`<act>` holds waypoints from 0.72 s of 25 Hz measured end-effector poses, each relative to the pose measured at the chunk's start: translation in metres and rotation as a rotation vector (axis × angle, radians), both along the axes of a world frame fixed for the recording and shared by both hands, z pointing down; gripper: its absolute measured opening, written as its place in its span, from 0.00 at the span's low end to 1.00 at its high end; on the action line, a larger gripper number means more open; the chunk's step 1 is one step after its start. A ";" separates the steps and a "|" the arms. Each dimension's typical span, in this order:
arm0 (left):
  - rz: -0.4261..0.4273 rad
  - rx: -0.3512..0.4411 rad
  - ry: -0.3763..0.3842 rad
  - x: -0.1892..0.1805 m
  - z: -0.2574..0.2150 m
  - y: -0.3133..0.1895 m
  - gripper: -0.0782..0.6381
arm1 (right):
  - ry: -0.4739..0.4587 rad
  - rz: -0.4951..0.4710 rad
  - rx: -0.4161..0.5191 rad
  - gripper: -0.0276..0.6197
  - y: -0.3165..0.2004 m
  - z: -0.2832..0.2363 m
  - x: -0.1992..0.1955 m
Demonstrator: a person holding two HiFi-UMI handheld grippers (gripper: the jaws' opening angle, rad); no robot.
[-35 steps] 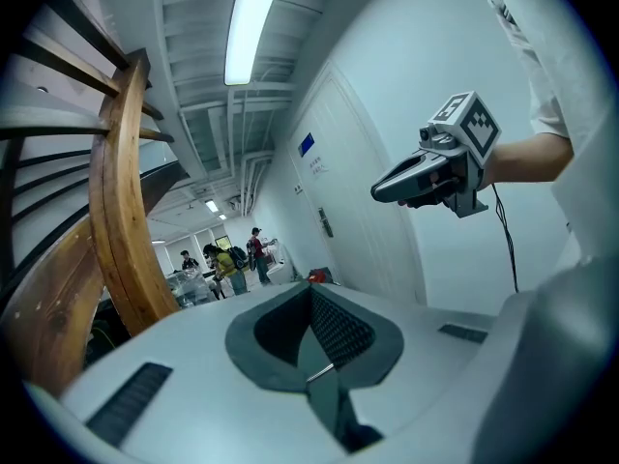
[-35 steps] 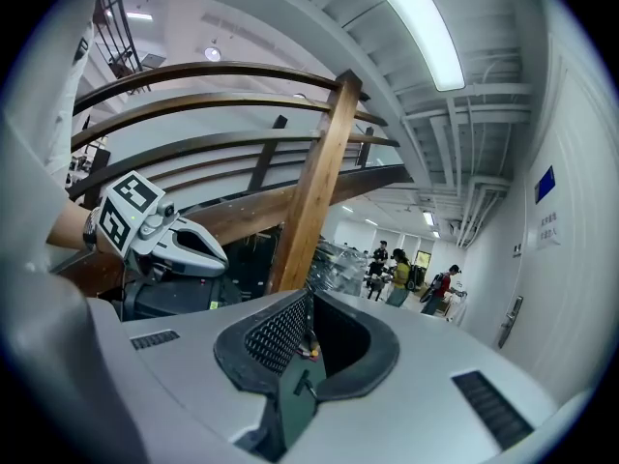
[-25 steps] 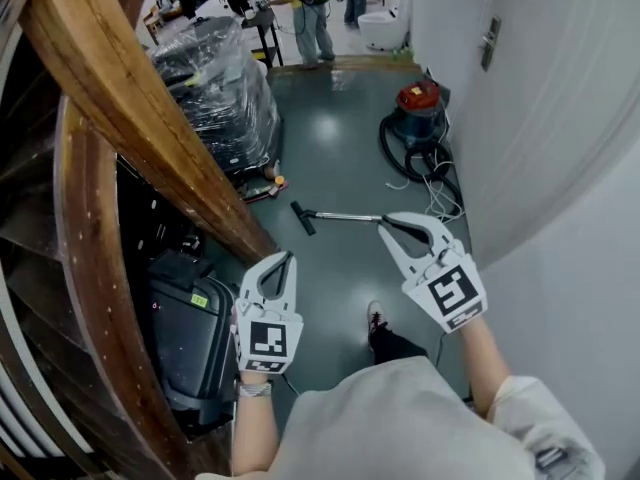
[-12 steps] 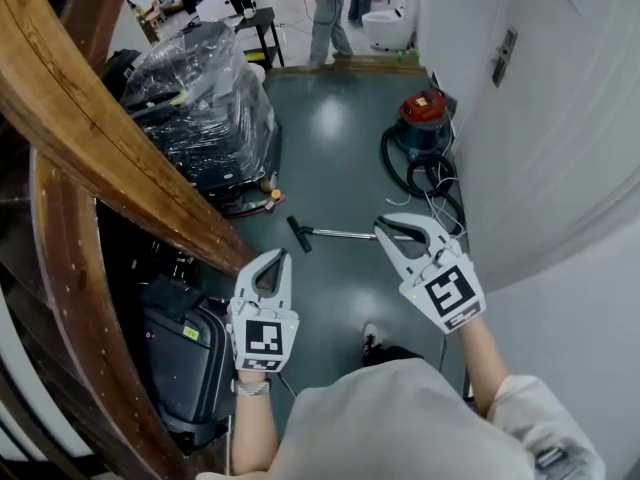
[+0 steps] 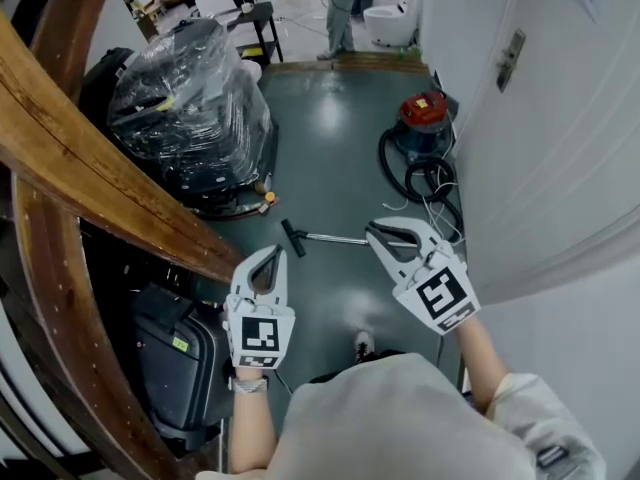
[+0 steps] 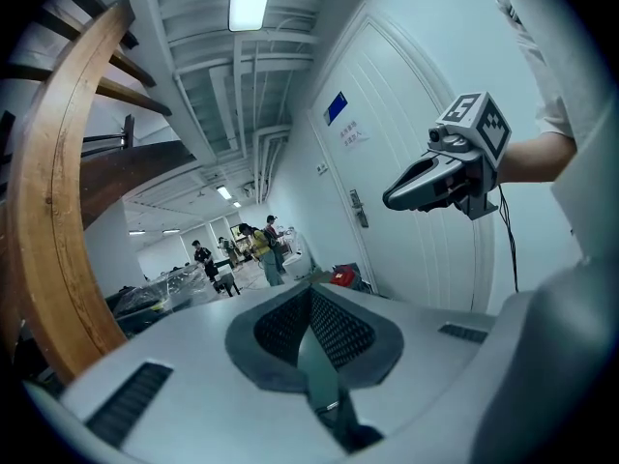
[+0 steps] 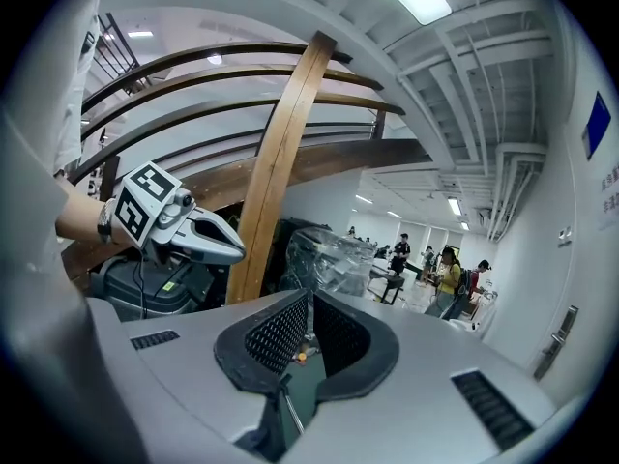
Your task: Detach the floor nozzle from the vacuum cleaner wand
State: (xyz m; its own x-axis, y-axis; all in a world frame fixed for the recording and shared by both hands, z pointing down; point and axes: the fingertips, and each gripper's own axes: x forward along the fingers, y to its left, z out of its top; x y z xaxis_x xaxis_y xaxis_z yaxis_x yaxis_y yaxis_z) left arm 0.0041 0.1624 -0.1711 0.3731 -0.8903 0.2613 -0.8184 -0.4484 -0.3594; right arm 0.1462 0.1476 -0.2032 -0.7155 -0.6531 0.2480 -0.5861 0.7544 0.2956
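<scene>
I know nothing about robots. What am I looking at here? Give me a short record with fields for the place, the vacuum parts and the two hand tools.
place: hallway with a dark green floor, beside a wooden stair rail
vacuum: red canister by the wall, black hose coiled beside it
wand: lying on the floor
nozzle: still on the wand's end
left gripper: shut, empty
right gripper: shut, empty
progress: nothing gripped yet

left gripper (image 5: 277,252), right gripper (image 5: 371,230), jaws together
</scene>
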 end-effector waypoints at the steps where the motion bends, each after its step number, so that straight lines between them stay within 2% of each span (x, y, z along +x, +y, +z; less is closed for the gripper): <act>1: 0.000 -0.002 -0.001 0.003 0.001 -0.004 0.10 | 0.003 -0.006 -0.001 0.10 -0.003 0.001 0.001; 7: -0.015 -0.011 0.002 0.009 0.005 -0.022 0.10 | 0.005 -0.017 -0.022 0.10 -0.023 0.009 0.004; 13: -0.046 -0.040 0.010 -0.009 0.016 -0.034 0.10 | 0.004 -0.022 -0.047 0.10 -0.037 0.019 -0.004; 18: -0.034 -0.044 0.011 -0.025 0.019 -0.048 0.10 | 0.015 -0.016 -0.045 0.10 -0.051 0.019 -0.020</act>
